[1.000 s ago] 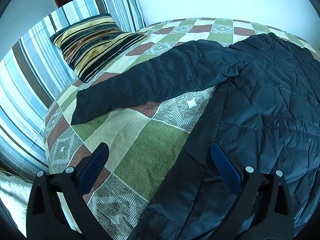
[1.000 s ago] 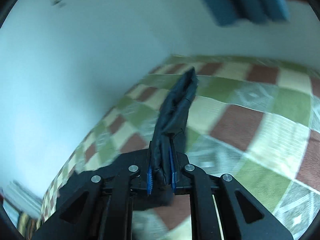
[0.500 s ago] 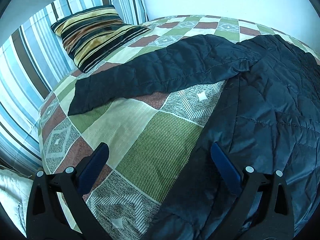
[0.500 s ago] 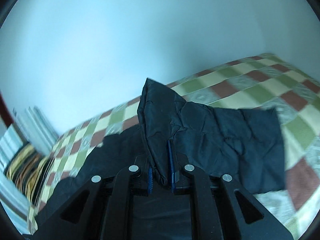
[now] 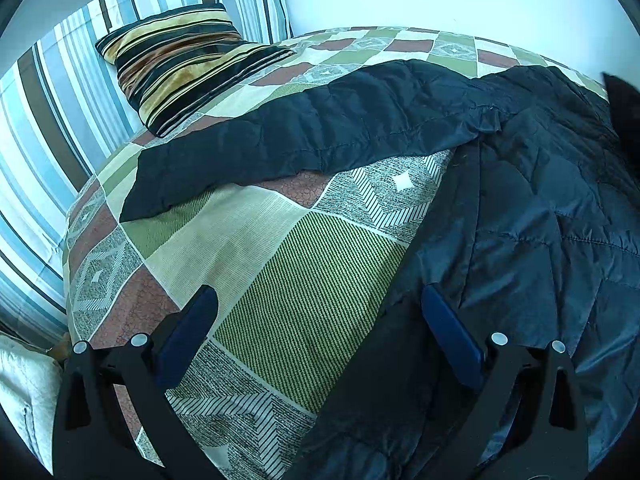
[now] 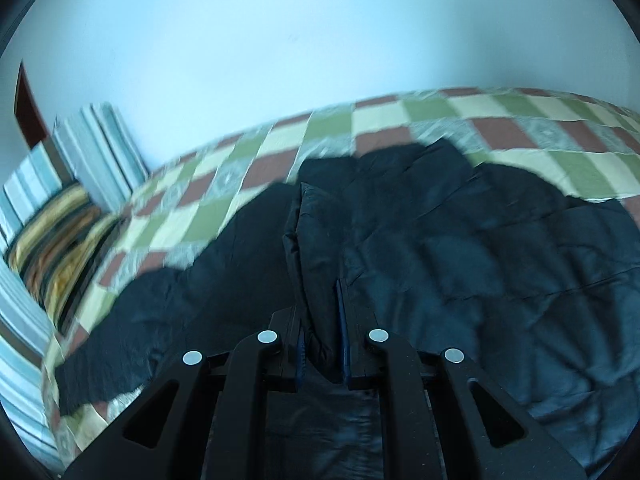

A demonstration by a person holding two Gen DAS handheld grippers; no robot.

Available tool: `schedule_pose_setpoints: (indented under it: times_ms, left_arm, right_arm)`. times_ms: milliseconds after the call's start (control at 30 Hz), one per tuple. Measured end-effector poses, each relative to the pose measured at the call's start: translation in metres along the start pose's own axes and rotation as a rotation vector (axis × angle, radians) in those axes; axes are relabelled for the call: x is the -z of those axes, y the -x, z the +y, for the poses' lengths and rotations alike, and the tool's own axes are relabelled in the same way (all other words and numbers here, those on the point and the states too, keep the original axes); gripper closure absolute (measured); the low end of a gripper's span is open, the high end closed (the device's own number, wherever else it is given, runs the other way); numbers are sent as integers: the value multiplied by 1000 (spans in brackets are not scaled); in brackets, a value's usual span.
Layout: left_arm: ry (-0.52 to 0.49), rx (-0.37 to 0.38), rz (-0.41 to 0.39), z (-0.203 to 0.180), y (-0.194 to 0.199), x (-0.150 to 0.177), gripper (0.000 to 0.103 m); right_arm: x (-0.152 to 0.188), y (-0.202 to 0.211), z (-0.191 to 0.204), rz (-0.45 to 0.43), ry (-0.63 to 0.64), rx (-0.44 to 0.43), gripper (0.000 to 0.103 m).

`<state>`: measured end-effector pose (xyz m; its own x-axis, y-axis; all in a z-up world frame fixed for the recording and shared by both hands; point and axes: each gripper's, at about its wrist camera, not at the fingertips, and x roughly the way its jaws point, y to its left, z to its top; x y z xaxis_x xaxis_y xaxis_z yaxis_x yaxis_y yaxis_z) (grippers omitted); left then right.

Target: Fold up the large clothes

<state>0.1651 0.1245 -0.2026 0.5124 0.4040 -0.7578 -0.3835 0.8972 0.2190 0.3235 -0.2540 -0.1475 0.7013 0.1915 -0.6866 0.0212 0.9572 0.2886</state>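
Note:
A large dark quilted jacket [image 5: 540, 216] lies spread on the bed, one sleeve [image 5: 304, 136] stretched out to the left toward the pillow. My left gripper [image 5: 320, 328] is open and empty, hovering low over the jacket's left side edge and the bedspread. My right gripper [image 6: 322, 320] is shut on a fold of the jacket's other sleeve [image 6: 316, 240] and holds it up over the jacket body [image 6: 460, 264]. A dark bit of that lifted cloth shows at the right edge of the left wrist view [image 5: 624, 120].
The bed has a checked green, brown and cream bedspread [image 5: 280, 272]. A striped yellow and black pillow [image 5: 184, 64] leans on striped blue cushions [image 5: 48, 112] at the head. A pale wall [image 6: 320, 40] runs along the far side.
My right gripper has swung the held sleeve from the far side of the bed in over the jacket body. My left gripper has drifted slightly nearer the bed and stayed open.

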Motion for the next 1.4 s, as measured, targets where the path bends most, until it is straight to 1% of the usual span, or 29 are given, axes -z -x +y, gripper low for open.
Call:
schedule_pose_setpoints:
  times_ms: [67,200,333,400,433,467,500,533,567,667,733,767,833,867,900,933,967,1000,1033,1067,1200,1233,1267,1400]
  left_arm:
    - [0,0,2,0,0,-1,2]
    - [4,4,3,0,-2,0,2]
    - [6,6,4,0,-3,0,2]
    - [6,6,4,-1,-3,0,2]
    - [5,6,6,-1,-3,0,2]
    - [5,6,5,-2,-4,0,2]
    - [6,5,4,-2,-4,0,2]
    - [5,5,5,-2,-4,0,2]
    - [5,5,5,-2,-4,0,2]
    - [6,7,6,-1,-4,0,2]
    - [10,11,8,-1,-5,0,2]
    - [11,13,8,-1,-6,0,2]
    - [11,11,8,-1,-6,0,2]
    - [9,9,6,-1,-6,0,2]
    - [8,6,5,-1,-6,1,2]
    - [5,1,3,-2,-6,1,2]
    - [4,0,3,-2,-6,1,2]
    - [3,-1,3,-2,-6,1,2]
    - [3,-1,4,-2,-6,1,2]
    - [3,-1,5,-2,-6,1,2]
    - [1,-5,8,-3,-6,1,2]
    - [-1,-8,7,-4,-6,1,2]
    - [-4,-11,7,-4,-6,1,2]
    - [-12,-18,10,-6,-6,1,2]
  right_arm:
    - [5,-12,6,33,15,2,90]
    - [18,-44,21,132,47,20,90]
    - [29,-59,34,188,126,66,90]
    - [31,-60,38,198,153,71,86]
    - [31,-59,40,196,163,69,82]
    - [30,-57,43,192,171,58,71]
    - [30,-51,46,190,174,25,63]
    - [30,-43,48,184,170,-7,53]
    - [29,-31,49,162,168,-21,51]
    - [24,7,50,95,172,-46,51]
    - [16,42,32,26,147,-34,51]
    - [12,52,22,6,133,-18,51]
    - [2,75,-23,-33,67,62,51]
    - [-1,79,-42,-42,35,98,51]
    - [-3,86,-73,-54,-20,161,52]
    - [-2,90,-97,-59,-69,208,53]
    - [1,93,-120,-59,-114,239,59]
    - [5,94,-146,-48,-162,264,62]
    - [10,93,-161,-33,-188,280,67]
    - [16,89,-178,-8,-212,300,69]
    - [39,58,-206,84,-230,334,72]
    - [45,52,-209,86,-226,337,74]
    - [50,47,-210,70,-217,342,74]
    - [53,41,-203,46,-175,380,74]
